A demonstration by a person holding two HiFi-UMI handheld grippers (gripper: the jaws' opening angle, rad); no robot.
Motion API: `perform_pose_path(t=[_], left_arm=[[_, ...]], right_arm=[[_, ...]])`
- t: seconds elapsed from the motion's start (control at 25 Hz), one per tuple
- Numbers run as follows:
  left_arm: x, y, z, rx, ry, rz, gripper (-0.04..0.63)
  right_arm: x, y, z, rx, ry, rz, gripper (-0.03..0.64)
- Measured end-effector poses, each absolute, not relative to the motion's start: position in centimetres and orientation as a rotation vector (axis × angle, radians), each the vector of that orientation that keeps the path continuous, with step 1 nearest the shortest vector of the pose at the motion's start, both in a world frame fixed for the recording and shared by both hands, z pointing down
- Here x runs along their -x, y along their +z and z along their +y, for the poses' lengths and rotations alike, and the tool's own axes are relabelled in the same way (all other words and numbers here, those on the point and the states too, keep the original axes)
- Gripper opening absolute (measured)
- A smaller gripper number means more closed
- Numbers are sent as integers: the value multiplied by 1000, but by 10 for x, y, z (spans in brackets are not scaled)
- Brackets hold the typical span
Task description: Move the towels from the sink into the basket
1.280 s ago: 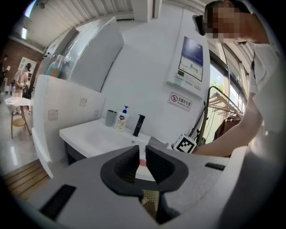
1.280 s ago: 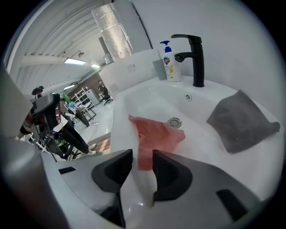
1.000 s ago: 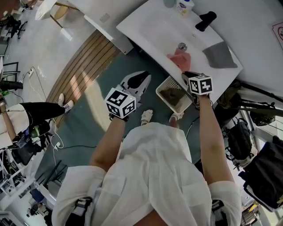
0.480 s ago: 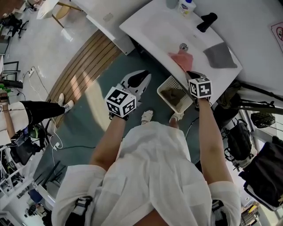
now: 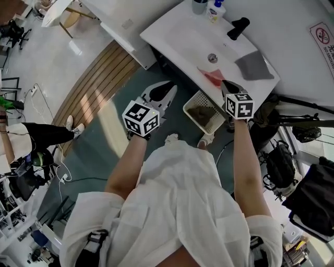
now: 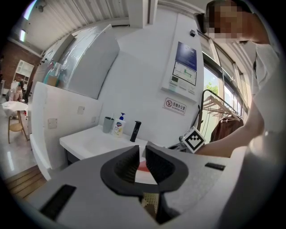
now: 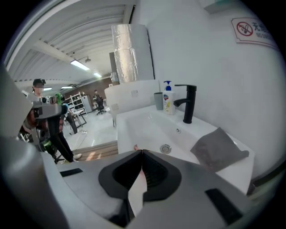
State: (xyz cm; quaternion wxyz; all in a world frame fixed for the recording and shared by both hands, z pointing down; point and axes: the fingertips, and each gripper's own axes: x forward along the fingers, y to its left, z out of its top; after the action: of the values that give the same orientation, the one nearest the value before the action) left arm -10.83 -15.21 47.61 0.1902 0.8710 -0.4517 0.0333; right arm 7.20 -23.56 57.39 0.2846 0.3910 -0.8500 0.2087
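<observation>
White wall backs a white sink that carries a black faucet, a soap bottle and a cup along its back edge. A grey towel lies flat on the sink's ledge beside the faucet, clear of the basin.

The right tool is at the sink's front rim with its jaws closed together on a pink towel. The right gripper view shows the cloth pinched between the pads, a strip of it hanging below them. The rest of the pink towel stretches from the jaws along the front rim.

On the teal floor, just under that rim, stands a white slatted basket with an olive-brown towel already inside.

The left tool hangs well apart from the sink, off to the basket's left. Its jaws stand slightly apart with nothing gripped between them.
</observation>
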Motion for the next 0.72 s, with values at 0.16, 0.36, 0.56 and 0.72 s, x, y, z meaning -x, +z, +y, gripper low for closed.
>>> perform_pose_path(t=[0.16,0.36,0.56,0.72], left_arm=[[112,469,-152,-2465,80,-1267,49],[116,457,-153,-2492,64,-1260,49],[119,446,-153,-2520,49,-1247,49],[120,439,-151,-2543,41,-1232,49]], right_arm=[[-71,531,-232,-1124,523,-2356,29],[-74,484,-218,-1222,453,-2424,29],[-81,442,-198,-1311,423,-2488,29],[-83,410,-179,-1354,393,-2531,29]])
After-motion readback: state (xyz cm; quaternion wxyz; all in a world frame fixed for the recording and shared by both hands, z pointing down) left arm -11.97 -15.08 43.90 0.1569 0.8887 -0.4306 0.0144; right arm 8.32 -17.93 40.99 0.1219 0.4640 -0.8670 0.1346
